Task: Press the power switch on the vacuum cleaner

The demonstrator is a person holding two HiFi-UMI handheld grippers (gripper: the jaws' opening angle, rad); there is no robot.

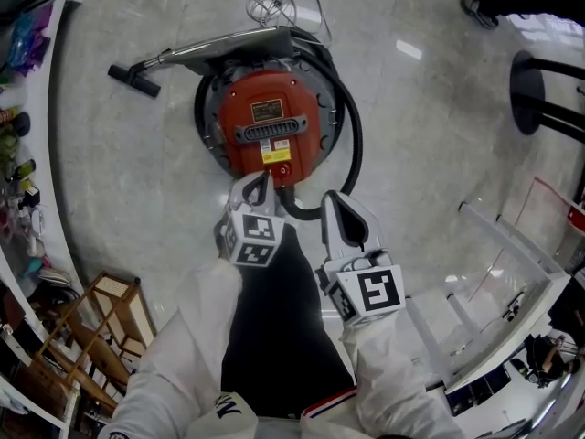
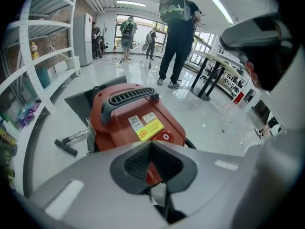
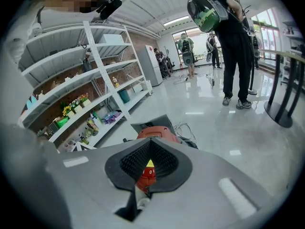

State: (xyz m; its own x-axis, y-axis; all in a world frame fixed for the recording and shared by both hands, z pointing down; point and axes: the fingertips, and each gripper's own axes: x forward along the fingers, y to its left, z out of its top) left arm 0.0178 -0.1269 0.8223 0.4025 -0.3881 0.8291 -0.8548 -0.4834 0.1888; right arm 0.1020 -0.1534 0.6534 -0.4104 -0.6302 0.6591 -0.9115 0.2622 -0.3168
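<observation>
Hovering over domed, glossy red vacuum cleaner [image 1: 267, 122], left claw [image 1: 259, 183] closed, empty; right claw [image 1: 333, 199] pinched together, empty

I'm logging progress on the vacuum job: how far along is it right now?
Done: the left gripper, shut and empty, sits at the near edge of the red vacuum cleaner. In hand: its tip points close beside the round power switch, which shows uncovered. Left: the press itself. The right gripper, shut, hangs apart.

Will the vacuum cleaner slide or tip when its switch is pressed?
Probably won't slide: the vacuum cleaner is a broad, squat drum on the floor. Tipping seems unlikely, since the power switch sits on its top. Its looped hose looks floppy.
</observation>
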